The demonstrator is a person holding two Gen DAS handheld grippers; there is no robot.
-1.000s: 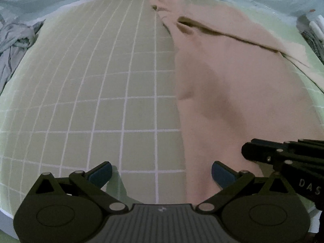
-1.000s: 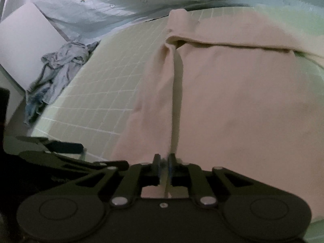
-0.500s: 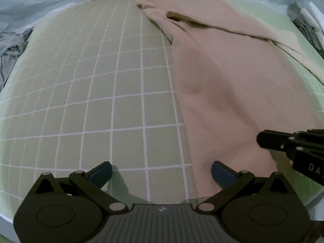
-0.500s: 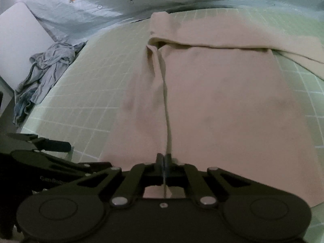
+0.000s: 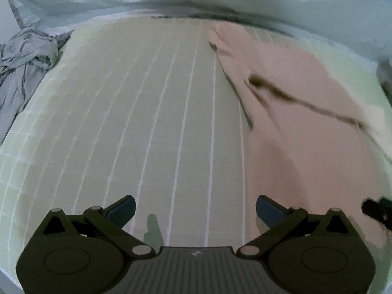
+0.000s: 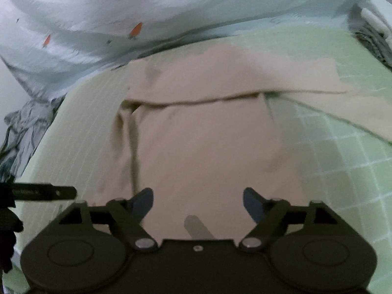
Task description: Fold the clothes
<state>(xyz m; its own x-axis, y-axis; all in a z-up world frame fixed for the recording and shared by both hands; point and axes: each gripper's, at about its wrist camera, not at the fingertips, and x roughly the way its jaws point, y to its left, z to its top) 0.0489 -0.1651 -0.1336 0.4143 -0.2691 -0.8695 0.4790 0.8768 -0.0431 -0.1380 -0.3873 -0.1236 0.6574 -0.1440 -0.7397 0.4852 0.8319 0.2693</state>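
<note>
My right tongs (image 6: 198,202) are standing wide, jaws having just been opening; the pink garment (image 6: 203,144) is lying under them, no cloth pinched between the pads. The left tongs (image 5: 195,207) are also standing released, gripping nothing, hanging over bare mat (image 5: 152,127).

The garment is lying flat on the green gridded mat, which is itself resting on a bed. In the right view it is filling the middle of the frame, with a folded strip running along its left edge and a horizontal crease crossing near the far end. A sleeve (image 6: 348,107) is trailing off to the right over the grid. In the left view the garment (image 5: 299,132) is sitting to the right of my tongs, its near edge just beside the right finger (image 5: 269,209).

A crumpled grey garment (image 5: 22,73) is lying off the mat's left edge. A pale sheet with carrot prints (image 6: 117,24) is bunching beyond the far edge. Folded stuff (image 6: 374,19) is sitting at the far right, too blurred to name.

Both views are smearing with motion.
</note>
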